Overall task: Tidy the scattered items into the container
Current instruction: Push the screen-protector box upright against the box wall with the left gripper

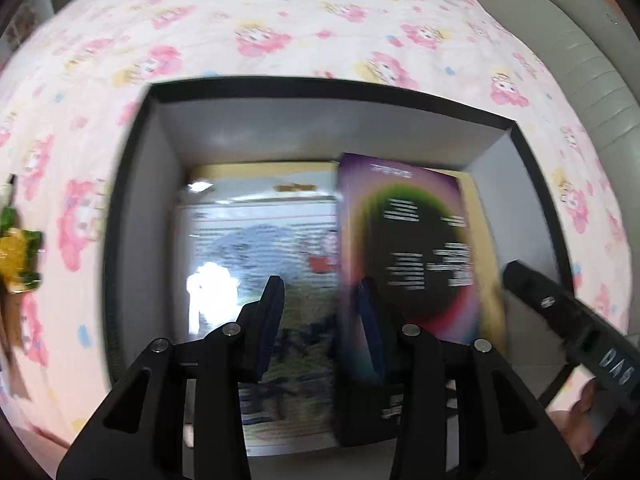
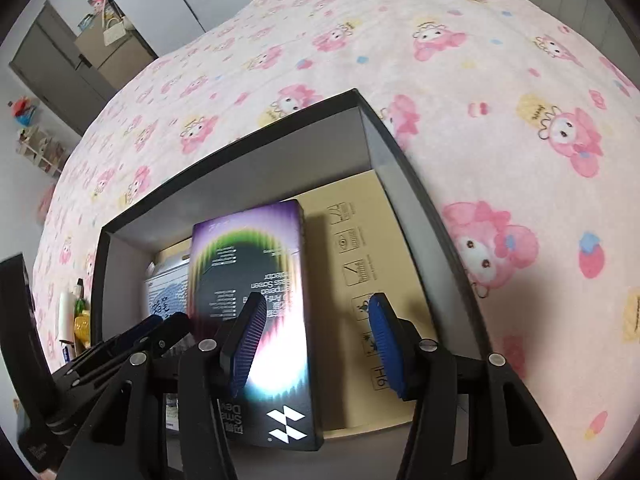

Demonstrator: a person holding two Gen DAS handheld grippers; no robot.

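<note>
A dark open box (image 1: 132, 184) (image 2: 404, 168) sits on the pink cartoon-print bedspread. Inside it lie a printed sheet or booklet (image 1: 260, 232) (image 2: 166, 298), a tan cardboard piece (image 2: 360, 240) and a dark purple screen-protector package (image 1: 416, 248) (image 2: 256, 280), which rests tilted in the box. My left gripper (image 1: 320, 320) is open above the box, its right finger beside the package's edge. My right gripper (image 2: 316, 344) is open over the box, the package under its left finger. The right gripper's body shows in the left wrist view (image 1: 568, 320).
A small yellow and green item (image 1: 18, 256) (image 2: 82, 320) and a white tube (image 2: 66, 316) lie on the bed (image 1: 320, 20) left of the box. The left gripper shows in the right wrist view (image 2: 132, 340). A door and a shelf stand at the room's far side.
</note>
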